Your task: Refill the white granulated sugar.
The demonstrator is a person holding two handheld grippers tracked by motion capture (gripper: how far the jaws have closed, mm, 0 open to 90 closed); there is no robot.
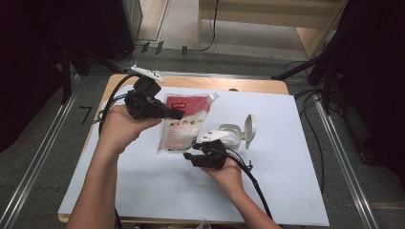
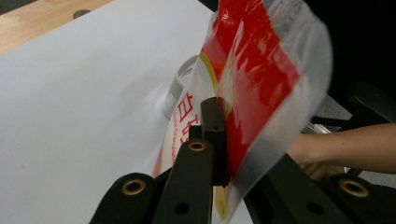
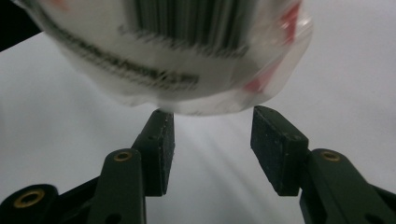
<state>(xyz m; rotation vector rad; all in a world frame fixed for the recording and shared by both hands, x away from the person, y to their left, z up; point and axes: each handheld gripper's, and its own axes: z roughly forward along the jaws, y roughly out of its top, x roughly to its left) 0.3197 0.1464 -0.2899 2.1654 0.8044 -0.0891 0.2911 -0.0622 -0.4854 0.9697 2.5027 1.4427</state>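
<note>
Right gripper view: pouch (image 3: pixel 187 60) blurred, top cut off.

Left gripper (image 1: pixel 177 114) clamps the upper edge of a red-and-white spouted pouch (image 1: pixel 184 125), held tilted above the white sheet (image 1: pixel 286 181). Right gripper (image 1: pixel 189 156) sits just below the pouch's bottom edge, jaws apart, nothing between them. White container (image 1: pixel 230 135) with its flip lid (image 1: pixel 250 130) raised stands just beside the right gripper.

red/white pouch (image 1: pixel 184 125) w/ barcode; white container (image 1: pixel 234 133); white sheet (image 1: pixel 286 181).
</note>
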